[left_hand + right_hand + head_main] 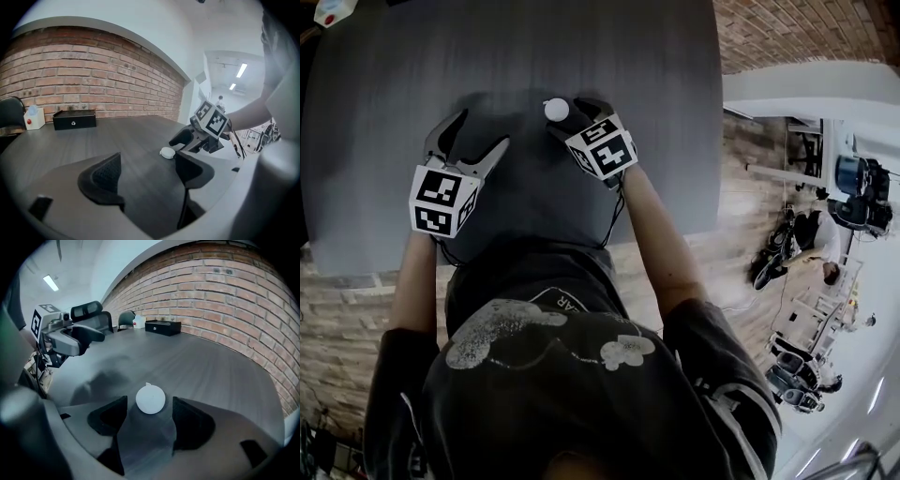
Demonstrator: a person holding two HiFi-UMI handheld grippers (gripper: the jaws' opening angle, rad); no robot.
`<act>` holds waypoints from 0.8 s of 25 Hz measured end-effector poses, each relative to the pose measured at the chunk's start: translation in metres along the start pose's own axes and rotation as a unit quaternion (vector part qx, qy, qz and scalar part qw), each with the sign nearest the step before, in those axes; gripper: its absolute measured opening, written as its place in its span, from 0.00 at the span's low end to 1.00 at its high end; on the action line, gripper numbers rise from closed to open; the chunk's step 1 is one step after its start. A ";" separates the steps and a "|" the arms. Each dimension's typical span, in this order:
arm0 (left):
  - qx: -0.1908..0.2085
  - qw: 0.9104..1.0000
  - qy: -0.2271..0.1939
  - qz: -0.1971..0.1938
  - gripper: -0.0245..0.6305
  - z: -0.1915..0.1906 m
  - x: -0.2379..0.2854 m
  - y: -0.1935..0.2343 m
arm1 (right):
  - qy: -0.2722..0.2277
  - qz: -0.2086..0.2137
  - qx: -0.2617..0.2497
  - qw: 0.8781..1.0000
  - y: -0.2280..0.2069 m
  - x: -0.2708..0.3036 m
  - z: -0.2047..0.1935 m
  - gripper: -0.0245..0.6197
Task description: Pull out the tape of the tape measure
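While the left tongs (146, 173) gape wide and empty, the white tape measure (150, 400) lies flat on the bench (609, 56) between the tips of the right tongs (149, 420), whose jaws stand apart, unclamped.

Seen from above, a person in a dark printed shirt (553, 375) leans over a dark grey table (384, 84), a marker-cubed gripper in each hand. The left gripper (478, 133) rests on the tabletop with its jaws spread wide and nothing between them. The right gripper (570, 114) points at a small round white tape measure (556, 110), which lies on the table right at its tips. A red-and-white object (328, 11) sits at the table's far left corner.
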State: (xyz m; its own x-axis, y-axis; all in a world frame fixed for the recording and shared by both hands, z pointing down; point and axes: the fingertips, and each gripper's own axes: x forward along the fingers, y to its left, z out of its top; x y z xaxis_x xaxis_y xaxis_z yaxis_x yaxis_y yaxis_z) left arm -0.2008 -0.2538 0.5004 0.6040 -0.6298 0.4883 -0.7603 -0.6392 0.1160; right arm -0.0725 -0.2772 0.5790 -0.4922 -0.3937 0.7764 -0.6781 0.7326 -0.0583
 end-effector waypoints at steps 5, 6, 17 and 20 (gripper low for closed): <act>-0.008 1.000 0.000 -0.004 0.59 -0.002 0.005 0.006 | 0.008 0.009 -0.012 1.000 -0.002 0.009 0.004 0.52; -0.008 1.000 0.001 -0.004 0.59 -0.002 0.006 0.007 | 0.010 0.012 -0.013 1.000 -0.002 0.010 0.004 0.52; -0.015 1.000 0.012 -0.009 0.59 -0.008 0.010 0.010 | 0.023 0.034 -0.046 0.998 0.002 0.018 0.003 0.51; -0.013 1.000 0.014 -0.011 0.59 -0.010 0.011 0.008 | 0.020 0.040 -0.049 0.998 0.002 0.017 0.002 0.50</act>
State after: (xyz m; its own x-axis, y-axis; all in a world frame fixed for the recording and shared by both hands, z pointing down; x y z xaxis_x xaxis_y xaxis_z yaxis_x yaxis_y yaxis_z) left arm -0.2027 -0.2619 0.5150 0.6148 -0.6026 0.5087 -0.7526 -0.6412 0.1501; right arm -0.0834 -0.2840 0.5906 -0.5188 -0.3116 0.7961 -0.5802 0.8122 -0.0601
